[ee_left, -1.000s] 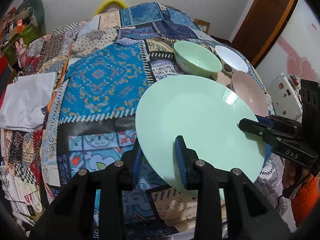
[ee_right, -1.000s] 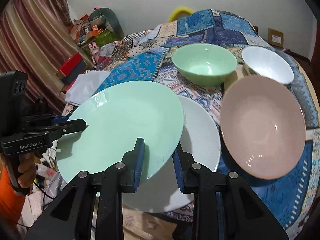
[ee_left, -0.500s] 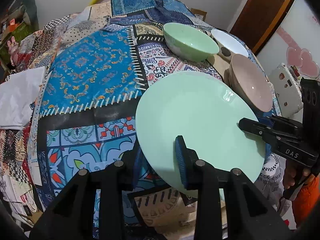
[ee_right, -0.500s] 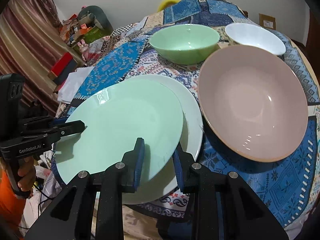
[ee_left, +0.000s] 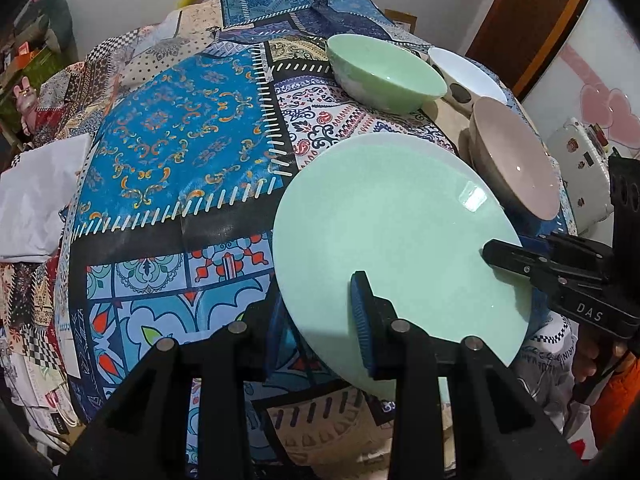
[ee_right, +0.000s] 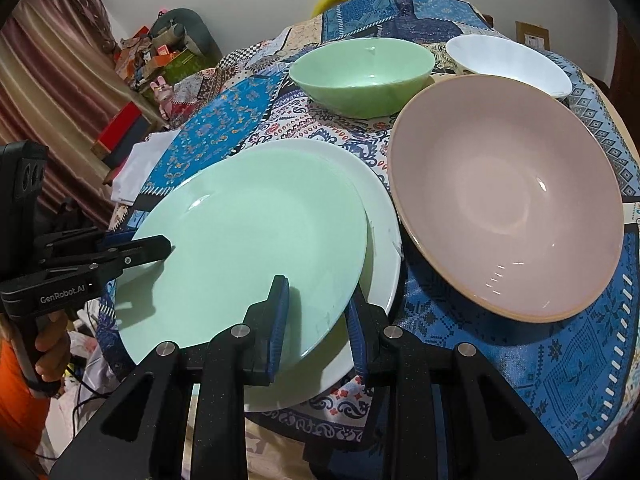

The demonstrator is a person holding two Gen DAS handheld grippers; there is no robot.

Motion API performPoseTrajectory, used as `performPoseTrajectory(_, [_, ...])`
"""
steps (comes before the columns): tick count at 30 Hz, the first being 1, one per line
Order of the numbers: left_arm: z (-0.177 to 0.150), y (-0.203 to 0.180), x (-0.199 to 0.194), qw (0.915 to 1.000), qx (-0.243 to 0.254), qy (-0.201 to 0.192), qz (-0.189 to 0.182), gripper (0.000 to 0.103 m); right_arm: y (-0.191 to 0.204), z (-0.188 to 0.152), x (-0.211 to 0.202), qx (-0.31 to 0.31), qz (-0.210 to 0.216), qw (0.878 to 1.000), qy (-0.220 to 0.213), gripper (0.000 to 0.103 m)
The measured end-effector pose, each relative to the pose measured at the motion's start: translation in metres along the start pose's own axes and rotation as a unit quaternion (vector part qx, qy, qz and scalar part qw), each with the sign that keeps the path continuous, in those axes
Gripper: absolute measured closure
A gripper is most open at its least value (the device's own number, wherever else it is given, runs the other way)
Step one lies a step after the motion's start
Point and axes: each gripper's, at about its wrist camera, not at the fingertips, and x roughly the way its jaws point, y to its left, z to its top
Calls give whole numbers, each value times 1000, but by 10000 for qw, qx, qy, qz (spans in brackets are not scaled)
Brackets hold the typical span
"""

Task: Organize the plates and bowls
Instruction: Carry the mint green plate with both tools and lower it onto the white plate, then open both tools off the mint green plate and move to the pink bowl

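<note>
The step in hand looks like stacking the plates: both grippers carry the green plate [ee_right: 248, 248] between them, low over the white plate [ee_right: 380, 216] that lies on the patchwork tablecloth [ee_left: 168, 152] near the table's front edge. The left gripper [ee_left: 316, 320] is clamped on one side of the green plate's rim, one blue ribbed pad on top and the other beneath, and the right gripper [ee_right: 316, 320] is clamped the same way on the opposite side. The plate sits off-centre, leaving a crescent of the white one bare toward the pink bowl [ee_right: 508, 196]. I cannot tell whether the two plates already touch. By my reckoning the next move calls for settling the plate squarely down, then loosening both grips together and drawing the lower pads out from under the rim without dragging it. The ware is smooth, glossy and hard, likely glass or ceramic, so it may slip or chip. The pink bowl is wide and shallow; behind it stand a deeper green bowl [ee_right: 360, 72] and a white bowl [ee_right: 508, 60].
</note>
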Motion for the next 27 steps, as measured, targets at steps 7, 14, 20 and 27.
performPoseTrajectory(7, [3, 2, 9, 9998, -137, 149, 58, 70, 2, -1, 0, -122, -127, 9998, -32, 77])
performPoseTrajectory(14, [1, 1, 14, 9997, -111, 192, 139, 71, 1, 0, -1, -131, -218, 9996, -117, 77])
performPoseTrajectory(20, [0, -4, 15, 9994, 14, 174, 295, 71, 1, -2, -6, -184, -274, 9993, -160, 77])
performPoseTrajectory(27, [-1, -8, -3, 9993, 77, -28, 376, 71, 0, -7, -16, -217, -379, 9988, -242, 77])
